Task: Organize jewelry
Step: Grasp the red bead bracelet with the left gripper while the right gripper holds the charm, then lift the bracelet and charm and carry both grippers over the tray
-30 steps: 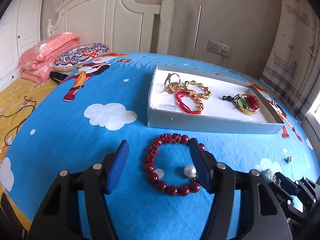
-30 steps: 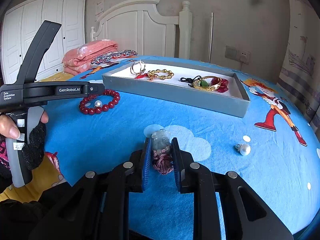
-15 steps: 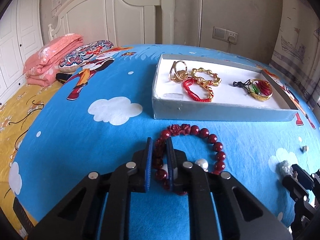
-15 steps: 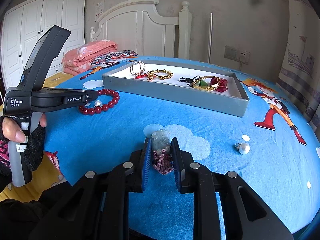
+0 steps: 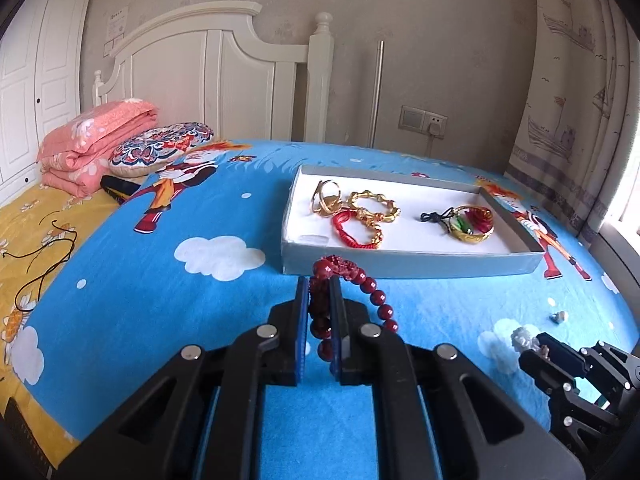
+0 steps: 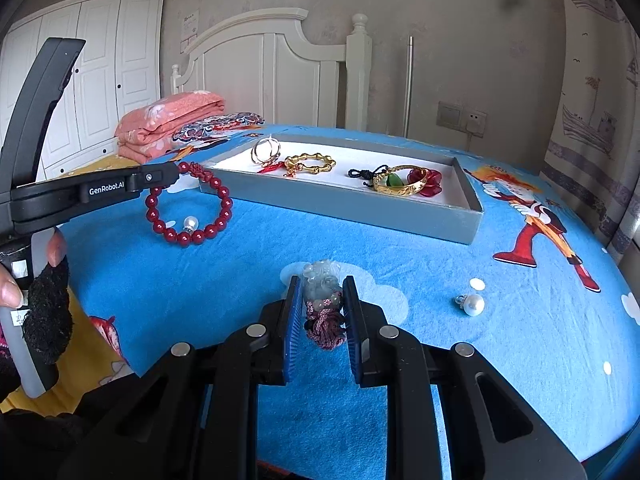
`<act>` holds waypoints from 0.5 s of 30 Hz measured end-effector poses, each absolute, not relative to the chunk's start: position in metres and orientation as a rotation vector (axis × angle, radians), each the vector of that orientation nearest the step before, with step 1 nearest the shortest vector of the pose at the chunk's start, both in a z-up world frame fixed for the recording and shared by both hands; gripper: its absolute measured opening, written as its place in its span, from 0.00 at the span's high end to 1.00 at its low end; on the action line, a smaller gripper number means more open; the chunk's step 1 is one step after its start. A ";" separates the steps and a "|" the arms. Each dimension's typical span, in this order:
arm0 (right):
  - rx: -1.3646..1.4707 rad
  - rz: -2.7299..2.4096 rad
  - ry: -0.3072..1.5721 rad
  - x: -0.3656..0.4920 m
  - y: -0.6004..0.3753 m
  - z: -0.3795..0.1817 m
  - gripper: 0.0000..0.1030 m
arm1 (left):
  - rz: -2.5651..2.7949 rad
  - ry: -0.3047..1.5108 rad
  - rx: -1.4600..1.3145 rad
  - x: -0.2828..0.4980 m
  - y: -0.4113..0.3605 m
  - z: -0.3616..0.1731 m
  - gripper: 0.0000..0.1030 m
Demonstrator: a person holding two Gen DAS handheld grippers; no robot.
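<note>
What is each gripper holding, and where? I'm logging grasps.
Left gripper: red bead bracelet, pinched beside its carved knot. Right gripper: pale jade pendant, clamped at its base above the cord.

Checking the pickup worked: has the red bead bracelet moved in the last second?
Yes. The left gripper has lifted the red bead bracelet off the bedsheet toward the gray tray.

A tray (image 5: 412, 266) lay on the bed (image 5: 168, 280), past the middle. In it a ring (image 5: 326, 200) sat far left, two bangles (image 5: 374, 204) beside it, a bracelet (image 5: 472, 222) to the right. A bead bracelet (image 6: 188, 208) hung near the tray's left corner, perhaps clear of the bed. A pearl (image 6: 474, 304) lay near right. Folded bedding (image 5: 92, 148) sat far left.
</note>
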State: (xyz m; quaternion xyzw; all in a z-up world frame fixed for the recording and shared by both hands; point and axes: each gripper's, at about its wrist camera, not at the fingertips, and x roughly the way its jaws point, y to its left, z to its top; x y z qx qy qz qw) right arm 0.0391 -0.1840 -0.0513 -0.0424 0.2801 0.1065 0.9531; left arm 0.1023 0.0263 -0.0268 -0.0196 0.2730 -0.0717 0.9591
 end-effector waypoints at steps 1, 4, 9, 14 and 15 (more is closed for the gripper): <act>-0.088 0.216 0.565 0.038 -0.184 -0.051 0.80 | -0.160 0.545 -0.041 0.099 0.023 -0.024 0.91; -0.093 0.210 0.546 0.034 -0.184 -0.047 0.80 | -0.187 0.529 -0.034 0.087 0.013 -0.020 0.91; -0.092 0.203 0.532 0.028 -0.185 -0.043 0.80 | -0.173 0.497 0.004 0.061 -0.001 -0.018 0.91; -0.080 0.178 0.514 0.025 -0.187 -0.037 0.80 | -0.160 0.479 0.007 0.040 -0.004 -0.019 0.91; -0.079 0.172 0.513 0.025 -0.187 -0.036 0.80 | -0.161 0.478 0.008 0.037 -0.004 -0.020 0.91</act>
